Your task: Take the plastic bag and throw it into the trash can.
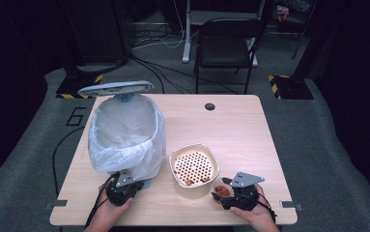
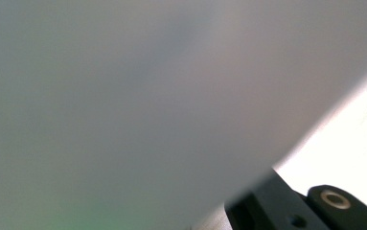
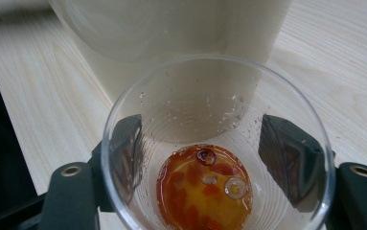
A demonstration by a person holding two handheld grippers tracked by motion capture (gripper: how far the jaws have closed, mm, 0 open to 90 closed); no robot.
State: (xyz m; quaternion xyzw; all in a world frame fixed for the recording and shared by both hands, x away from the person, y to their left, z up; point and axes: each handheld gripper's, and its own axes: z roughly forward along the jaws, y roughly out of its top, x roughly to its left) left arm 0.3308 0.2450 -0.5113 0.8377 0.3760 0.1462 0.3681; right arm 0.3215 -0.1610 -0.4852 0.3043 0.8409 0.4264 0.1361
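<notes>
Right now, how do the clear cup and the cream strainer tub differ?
The clear cup is round and see-through; the strainer tub is squarish, opaque cream, and larger. The cup sits between the right gripper jaws; the tub stands free on the table. The cup holds orange liquid with red bits; the tub's perforated insert holds a few brownish bits. Both are open-topped and upright.

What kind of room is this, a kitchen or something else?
Probably a lab or studio, not a kitchen. A lone wooden table stands on grey carpet, cables trail over the floor, and yellow-black hazard tape marks stand bases near a folding chair.
</notes>
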